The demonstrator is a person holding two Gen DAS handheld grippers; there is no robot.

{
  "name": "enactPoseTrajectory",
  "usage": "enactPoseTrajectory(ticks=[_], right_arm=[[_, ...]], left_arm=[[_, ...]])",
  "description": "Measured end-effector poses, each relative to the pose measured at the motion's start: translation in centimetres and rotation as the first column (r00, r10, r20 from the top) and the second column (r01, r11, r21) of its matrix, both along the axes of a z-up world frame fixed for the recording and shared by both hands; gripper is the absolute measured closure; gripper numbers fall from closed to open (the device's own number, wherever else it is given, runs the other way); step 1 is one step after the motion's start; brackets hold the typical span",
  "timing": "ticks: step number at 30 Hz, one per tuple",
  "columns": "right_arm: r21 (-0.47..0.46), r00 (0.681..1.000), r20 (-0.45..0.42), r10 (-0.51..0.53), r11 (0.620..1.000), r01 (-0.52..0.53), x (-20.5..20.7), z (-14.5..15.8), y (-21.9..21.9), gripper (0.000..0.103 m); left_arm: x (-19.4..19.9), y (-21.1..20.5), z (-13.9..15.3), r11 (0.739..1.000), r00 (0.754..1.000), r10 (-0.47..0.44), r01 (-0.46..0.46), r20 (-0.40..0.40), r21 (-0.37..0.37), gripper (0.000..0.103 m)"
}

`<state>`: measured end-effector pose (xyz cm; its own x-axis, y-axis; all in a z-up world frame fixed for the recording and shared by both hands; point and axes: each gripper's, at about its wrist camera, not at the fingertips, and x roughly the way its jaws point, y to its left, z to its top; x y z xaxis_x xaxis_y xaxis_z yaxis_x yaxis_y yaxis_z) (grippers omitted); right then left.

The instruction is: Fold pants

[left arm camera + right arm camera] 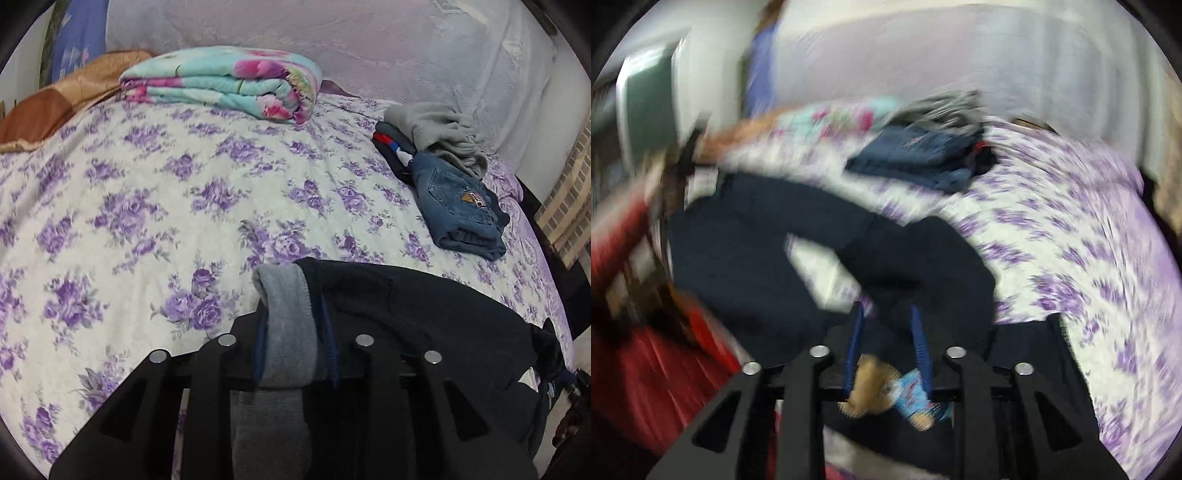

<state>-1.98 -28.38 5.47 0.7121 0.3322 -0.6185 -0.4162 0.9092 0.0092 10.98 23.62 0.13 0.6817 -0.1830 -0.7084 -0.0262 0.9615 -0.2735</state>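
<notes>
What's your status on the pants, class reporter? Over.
Left gripper clamped on dark pants at grey waistband. Right gripper gripping same pants, view blurred. Folded jeans lie ahead, apart.

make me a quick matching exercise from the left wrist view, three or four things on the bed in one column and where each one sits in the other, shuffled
Things:
1. floral blanket
2. folded jeans
3. grey garment
4. dark pants

Places:
A. held in the left tongs, nearest the camera
B. far side of the bed, left of centre
C. right side, on top of the clothes pile
D. right side, front of the clothes pile

Pairs: 1-B, 2-D, 3-C, 4-A
</notes>
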Motion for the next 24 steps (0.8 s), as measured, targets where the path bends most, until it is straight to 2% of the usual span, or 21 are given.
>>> enactPoseTrajectory(ticks=[1,2,3,4,5,6,8,9,10,12,13,14,15,17,19,20,22,23,24], right_arm=[[0.070,0.999,-0.012,-0.043,0.997,0.044,0.9,0.7,-1.3,0.067],[0.118,0.996,-0.034,-0.083,0.989,0.086,1.7,1.0,-2.4,0.058],[0.182,0.986,-0.096,-0.139,0.971,0.155,3.1,1.1,-3.7,0.040],[0.217,0.976,-0.138,-0.171,0.956,0.198,3.7,0.8,-4.3,0.032],[0.299,0.953,-0.211,-0.218,0.914,0.275,4.9,0.4,-6.4,0.028],[0.363,0.940,-0.260,-0.221,0.880,0.308,5.9,0.0,-7.1,0.028],[0.475,0.925,-0.337,-0.175,0.817,0.328,8.2,-0.3,-8.1,0.028],[0.491,0.924,-0.348,-0.160,0.808,0.324,9.0,-0.2,-8.0,0.027],[0.483,0.924,-0.355,-0.145,0.817,0.314,9.8,-0.2,-7.4,0.025],[0.394,0.917,-0.380,-0.124,0.875,0.281,11.7,-1.0,-5.0,0.025],[0.353,0.913,-0.387,-0.131,0.893,0.278,12.3,-1.6,-4.0,0.031],[0.313,0.915,-0.392,-0.095,0.921,0.230,12.3,-2.2,-2.4,0.071],[0.292,0.917,-0.396,-0.045,0.941,0.172,12.3,-2.5,-1.0,0.095],[0.237,0.948,-0.316,-0.046,0.963,0.126,10.9,-1.2,0.5,0.096],[0.167,0.987,-0.148,-0.061,0.982,0.085,8.8,2.6,0.5,0.096],[0.163,0.994,-0.081,-0.073,0.983,0.086,7.9,4.4,-0.1,0.096],[0.194,0.996,0.066,-0.059,0.980,0.045,5.5,8.6,-2.1,0.096],[0.142,0.983,0.184,-0.010,0.990,-0.016,2.9,10.4,-2.9,0.095],[0.024,0.960,0.275,0.055,0.998,-0.065,0.2,10.8,-3.0,0.092]], left_arm=[[-0.1,0.0,-0.2,1.000,1.000,0.004,-0.004,-0.001,0.003,0.075],[-0.2,-0.1,-0.2,1.000,1.000,0.007,-0.007,0.003,0.010,0.075],[-0.4,-0.3,-0.2,1.000,1.000,0.010,-0.010,0.012,0.021,0.075],[-0.5,-0.5,-0.3,0.999,1.000,0.010,-0.011,0.018,0.032,0.075],[-0.6,-0.6,-0.3,0.999,1.000,0.011,-0.012,0.023,0.043,0.073],[-0.7,-0.7,-0.4,0.999,1.000,0.012,-0.013,0.026,0.050,0.072],[-0.5,-0.6,-0.5,0.999,1.000,0.014,-0.015,0.020,0.044,0.071],[-0.5,-0.4,-0.6,0.999,1.000,0.018,-0.018,0.016,0.030,0.070],[-0.5,-0.2,-0.6,1.000,1.000,0.019,-0.020,0.016,0.021,0.069],[-0.5,0.0,-0.7,1.000,1.000,0.019,-0.019,0.016,0.005,0.067],[-0.5,0.2,-0.8,1.000,1.000,0.020,-0.020,0.016,-0.006,0.067],[-0.5,0.3,-0.9,1.000,1.000,0.022,-0.022,0.014,-0.013,0.065],[-0.5,0.4,-0.9,1.000,1.000,0.024,-0.024,0.013,-0.018,0.064],[-0.5,0.6,-1.0,0.999,1.000,0.027,-0.027,0.009,-0.027,0.061],[-0.3,0.8,-1.1,0.999,1.000,0.031,-0.031,0.000,-0.039,0.059],[-0.3,0.8,-1.1,0.999,0.999,0.032,-0.032,-0.003,-0.043,0.058],[-0.3,0.9,-1.2,0.998,0.999,0.033,-0.033,-0.003,-0.052,0.058],[-0.4,0.9,-1.2,0.998,0.999,0.033,-0.033,-0.002,-0.052,0.058],[-0.5,0.9,-1.2,0.998,0.999,0.034,-0.034,0.002,-0.051,0.058]])
